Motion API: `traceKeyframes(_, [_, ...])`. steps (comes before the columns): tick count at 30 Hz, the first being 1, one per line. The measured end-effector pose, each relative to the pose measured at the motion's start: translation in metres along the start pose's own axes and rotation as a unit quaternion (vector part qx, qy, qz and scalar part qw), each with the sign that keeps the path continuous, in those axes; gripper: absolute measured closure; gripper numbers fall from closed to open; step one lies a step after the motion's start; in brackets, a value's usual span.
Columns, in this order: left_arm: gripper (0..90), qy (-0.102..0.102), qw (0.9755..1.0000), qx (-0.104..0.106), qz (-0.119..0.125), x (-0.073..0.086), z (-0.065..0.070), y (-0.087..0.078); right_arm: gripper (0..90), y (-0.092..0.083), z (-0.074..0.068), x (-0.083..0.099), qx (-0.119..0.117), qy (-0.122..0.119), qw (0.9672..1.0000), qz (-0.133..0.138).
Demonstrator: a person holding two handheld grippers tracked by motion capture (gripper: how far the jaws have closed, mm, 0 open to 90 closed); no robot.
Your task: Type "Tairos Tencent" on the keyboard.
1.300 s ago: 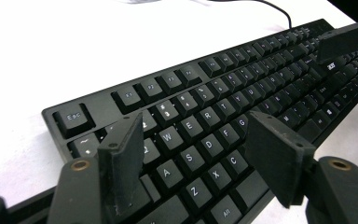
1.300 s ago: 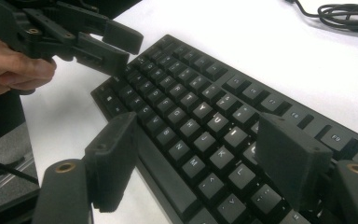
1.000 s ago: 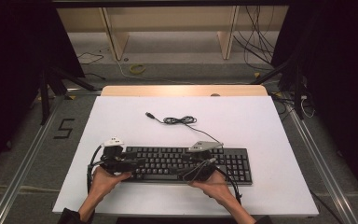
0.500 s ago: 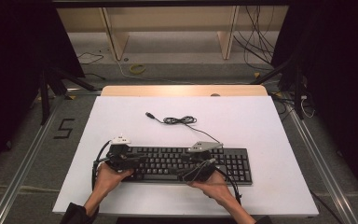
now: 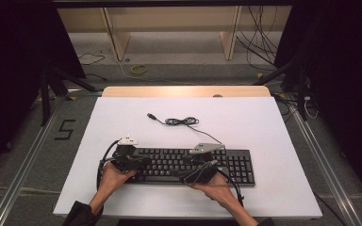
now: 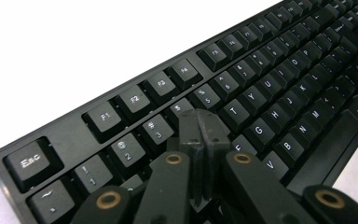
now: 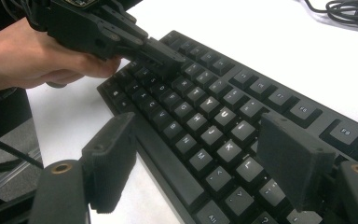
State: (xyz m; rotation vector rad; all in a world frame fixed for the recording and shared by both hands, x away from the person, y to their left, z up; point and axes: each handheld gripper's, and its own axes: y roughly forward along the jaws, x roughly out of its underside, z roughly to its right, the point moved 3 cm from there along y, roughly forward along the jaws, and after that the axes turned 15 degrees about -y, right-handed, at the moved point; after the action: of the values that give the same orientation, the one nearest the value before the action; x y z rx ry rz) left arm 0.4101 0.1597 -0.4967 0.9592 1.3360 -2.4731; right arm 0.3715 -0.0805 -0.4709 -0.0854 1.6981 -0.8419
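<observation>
A dark room with wooden shelving at twelve o'clock frames a white bench [image 5: 264, 136]. On it, toward six o'clock, lies the black keyboard [image 5: 231, 165], long side across the bench, its cable [image 5: 181, 121] coiled loosely toward twelve o'clock of it with the plug lying free on the bare bench.

Both hands work at the near half of the keyboard. The left gripper [image 5: 131, 160] sits over the keyboard's nine o'clock end, and the right gripper [image 5: 202, 170] hangs over the middle of the near edge.

The change is in the left gripper [image 6: 201, 128]: its jaws have just been closing and are now clenched tip to tip, with nothing between them. In the left gripper view the joined tips point down at the number and upper letter rows, around the 4 key [image 6: 182, 106]; whether they touch a key I cannot tell. The right gripper view shows that same closed tip [image 7: 164, 59] low over the keys at the far end.

The right gripper [image 7: 200, 154] is released, jaws wide apart, straddling the letter keys without pressing any.

My reading: closing the left jaws makes one blunt point, suited to poking single keys, so key pressing looks about to begin.
</observation>
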Motion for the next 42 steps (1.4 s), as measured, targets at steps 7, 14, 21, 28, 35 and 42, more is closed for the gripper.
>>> traceKeyframes(7, [89.3,0.002,1.0000,-0.007,-0.006,0.001,0.000,0.002,29.5,0.000,-0.001,0.000,0.001,0.000,1.0000,-0.003])
traceKeyframes(14, [84.5,-0.006,1.0000,0.000,0.005,-0.001,0.001,-0.004,30.7,0.002,-0.001,0.000,0.001,0.000,1.0000,-0.002])
traceKeyframes(21, [73.8,-0.021,0.9994,0.018,0.020,-0.003,0.002,-0.014,33.8,0.002,-0.001,-0.001,0.001,-0.006,1.0000,0.000])
traceKeyframes(28, [55.4,-0.037,0.9985,0.027,0.029,-0.003,0.002,-0.020,40.5,0.002,-0.002,-0.002,0.000,-0.012,0.9999,0.002])
traceKeyframes(35, [43.4,-0.047,0.9973,0.038,0.043,-0.001,0.002,-0.028,50.2,0.003,-0.002,-0.003,-0.001,-0.015,0.9999,0.003])
traceKeyframes(42, [37.5,-0.049,0.9963,0.046,0.054,0.000,0.003,-0.034,60.3,0.008,-0.004,-0.004,-0.001,-0.021,0.9998,-0.005])
